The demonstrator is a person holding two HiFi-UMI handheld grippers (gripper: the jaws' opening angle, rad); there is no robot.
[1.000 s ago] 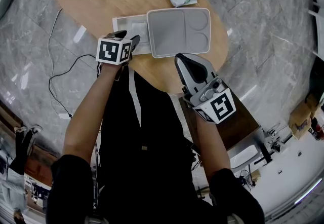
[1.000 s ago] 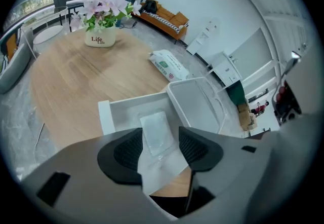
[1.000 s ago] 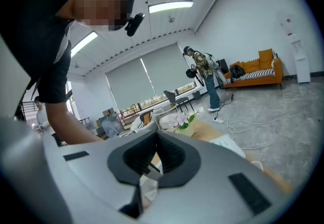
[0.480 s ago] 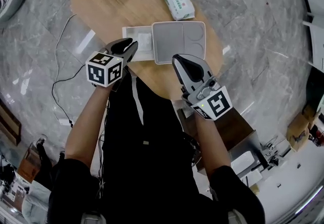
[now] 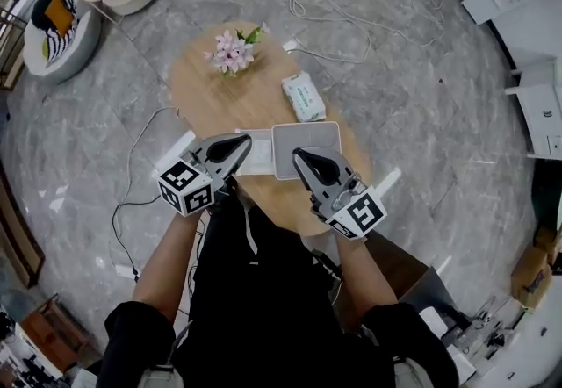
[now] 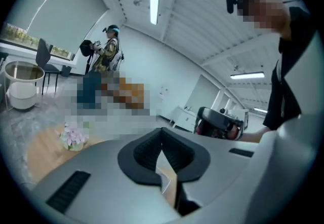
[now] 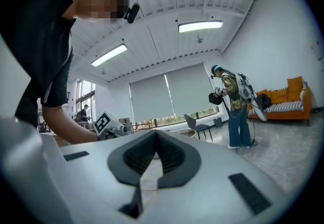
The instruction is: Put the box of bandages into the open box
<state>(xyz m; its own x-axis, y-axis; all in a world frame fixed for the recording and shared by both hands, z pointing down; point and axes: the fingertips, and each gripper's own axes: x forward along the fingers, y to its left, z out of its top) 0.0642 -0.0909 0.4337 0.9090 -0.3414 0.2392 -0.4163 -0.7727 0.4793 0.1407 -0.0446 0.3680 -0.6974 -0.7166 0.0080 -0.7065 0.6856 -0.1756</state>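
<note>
The open box lies on the round wooden table (image 5: 211, 92): a grey lid (image 5: 306, 145) and beside it a white base (image 5: 260, 160). What lies in the base is too small to make out, and I cannot pick out the box of bandages. My left gripper (image 5: 247, 142) is raised near the base's left side, jaws shut with nothing between them; in its own view the left gripper (image 6: 162, 134) points out into the room. My right gripper (image 5: 299, 154) hovers over the lid's near edge, also shut and empty, and the right gripper (image 7: 154, 136) faces the windows.
A pot of pink flowers (image 5: 231, 51) and a pack of wet wipes (image 5: 303, 97) sit on the table's far half. Cables (image 5: 132, 167) trail over the marble floor. A person with a backpack (image 7: 234, 104) stands by an orange sofa (image 7: 286, 100).
Both grippers have lifted up and back from the box toward my body, and the head view now takes in much more of the room. The left gripper has left the white base.
</note>
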